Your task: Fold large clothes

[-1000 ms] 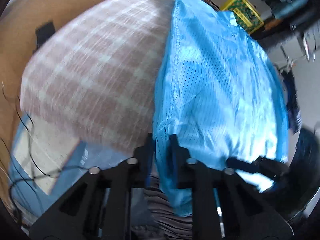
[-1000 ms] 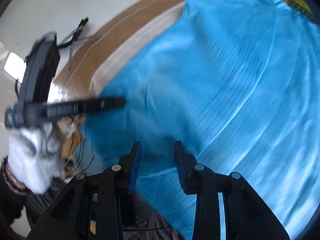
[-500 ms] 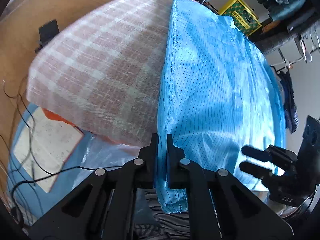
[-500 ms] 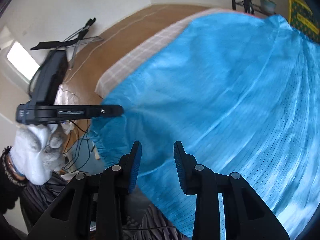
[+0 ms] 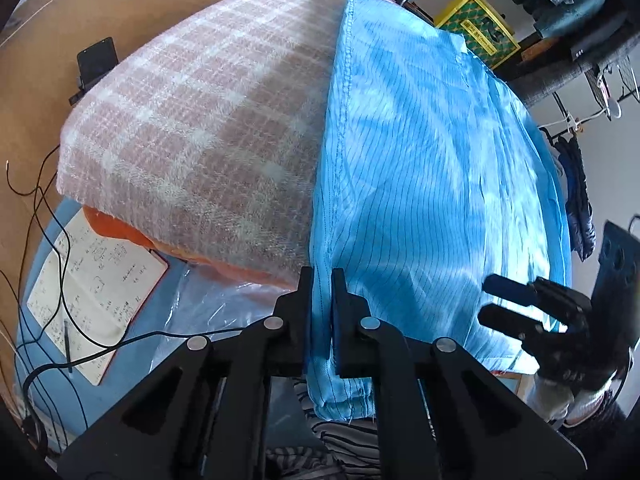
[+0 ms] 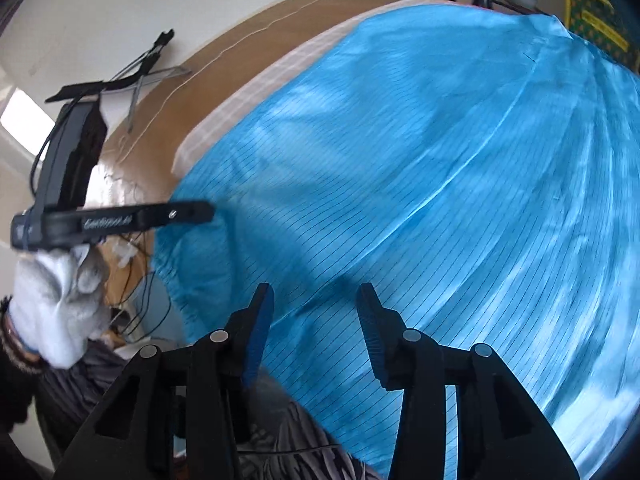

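A large shiny blue garment with thin dark stripes (image 5: 432,184) lies spread over a pink plaid blanket (image 5: 200,128) on the table. My left gripper (image 5: 321,280) is shut on the blue garment's near left edge, with cloth hanging down between its fingers. My right gripper (image 6: 314,300) is open and empty, just above the garment's near edge (image 6: 400,200). In the left wrist view the right gripper (image 5: 516,304) shows open at the garment's right side. In the right wrist view the left gripper (image 6: 200,214) holds the garment's left corner.
An open notebook (image 5: 92,292) and black cables (image 5: 48,240) lie at the near left beside clear plastic (image 5: 216,312). A black phone (image 5: 98,62) sits on the brown tabletop (image 5: 40,80). A yellow crate (image 5: 480,36) and hanging clothes (image 5: 576,196) stand beyond.
My left gripper has closed on the garment's left edge and keeps hold of it. My right gripper has drawn back slightly over the cloth, still open. The garment has settled flatter.
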`<state>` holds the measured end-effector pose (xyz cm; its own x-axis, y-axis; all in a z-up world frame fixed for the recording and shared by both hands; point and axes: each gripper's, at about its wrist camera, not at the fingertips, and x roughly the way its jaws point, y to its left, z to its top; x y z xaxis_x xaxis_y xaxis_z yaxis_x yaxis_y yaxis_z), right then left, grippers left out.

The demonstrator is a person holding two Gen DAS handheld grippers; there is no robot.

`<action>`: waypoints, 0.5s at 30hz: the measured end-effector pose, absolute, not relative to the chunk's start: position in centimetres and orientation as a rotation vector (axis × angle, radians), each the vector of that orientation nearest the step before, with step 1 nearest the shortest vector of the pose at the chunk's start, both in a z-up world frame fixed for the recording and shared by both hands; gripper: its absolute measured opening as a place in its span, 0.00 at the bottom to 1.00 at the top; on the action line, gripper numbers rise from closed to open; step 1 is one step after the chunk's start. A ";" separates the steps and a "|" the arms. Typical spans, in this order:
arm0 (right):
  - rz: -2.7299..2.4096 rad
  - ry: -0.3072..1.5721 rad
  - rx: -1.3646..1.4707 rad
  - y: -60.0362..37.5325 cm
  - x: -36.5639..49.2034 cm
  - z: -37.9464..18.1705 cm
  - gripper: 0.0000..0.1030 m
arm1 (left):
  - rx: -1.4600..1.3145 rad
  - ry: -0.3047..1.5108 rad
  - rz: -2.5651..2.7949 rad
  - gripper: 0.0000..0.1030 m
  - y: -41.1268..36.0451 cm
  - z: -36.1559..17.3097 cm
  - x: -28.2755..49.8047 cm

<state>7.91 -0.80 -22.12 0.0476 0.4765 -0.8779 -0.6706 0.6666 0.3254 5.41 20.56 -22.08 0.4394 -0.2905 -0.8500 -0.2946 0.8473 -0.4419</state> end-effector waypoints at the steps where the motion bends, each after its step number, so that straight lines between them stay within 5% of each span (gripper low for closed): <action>1: 0.881 1.254 -0.185 -0.7 7.7 -22.4 0.41 | -0.590 1.144 0.000 0.05 20.5 -22.2 5.5; 3: 0.875 1.245 -0.209 0.0 7.4 -22.9 0.41 | -0.594 1.150 0.006 0.10 20.4 -22.3 5.4; 5: 0.884 1.236 -0.228 0.0 7.1 -22.6 0.40 | -0.618 1.138 0.008 0.25 20.5 -22.2 5.3; 7: 0.885 1.228 -0.216 -1.0 7.2 -21.7 0.40 | -0.657 1.116 0.009 0.56 20.8 -22.2 4.9; 15: 0.918 1.130 -0.129 -1.9 9.8 -16.8 0.41 | -0.889 1.071 -0.002 0.57 22.4 -23.9 4.0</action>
<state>9.75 -1.93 -16.80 0.1159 0.5637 -0.8178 -0.6850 0.6416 0.3452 4.05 22.43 -23.86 0.5131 -0.4055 -0.7565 -0.4029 0.6645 -0.6294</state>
